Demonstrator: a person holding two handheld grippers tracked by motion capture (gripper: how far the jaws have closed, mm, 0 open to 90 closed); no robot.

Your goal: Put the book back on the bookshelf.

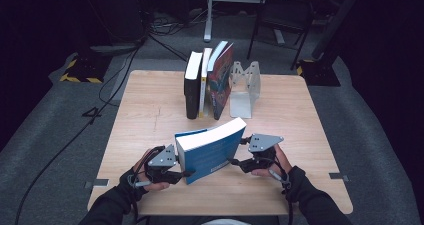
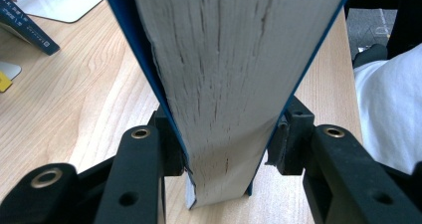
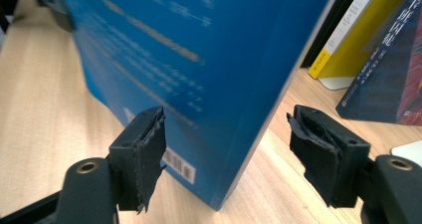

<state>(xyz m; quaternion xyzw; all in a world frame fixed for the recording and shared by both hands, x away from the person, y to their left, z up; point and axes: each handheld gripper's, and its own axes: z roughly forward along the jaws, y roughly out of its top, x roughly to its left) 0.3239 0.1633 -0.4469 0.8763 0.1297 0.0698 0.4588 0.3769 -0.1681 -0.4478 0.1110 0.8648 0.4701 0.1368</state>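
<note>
Now left gripper (image 1: 186,173) pinched blue book (image 1: 212,152) standing on table (image 1: 150,110); right gripper (image 1: 233,161) jaws spread, pads clear of its cover.

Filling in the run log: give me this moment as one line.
left gripper: shut on blue book | right gripper: open beside its cover | blue book: upright on table | row of books: against bookend

Bare table (image 1: 150,110) left of upright books (image 1: 207,80)
</note>
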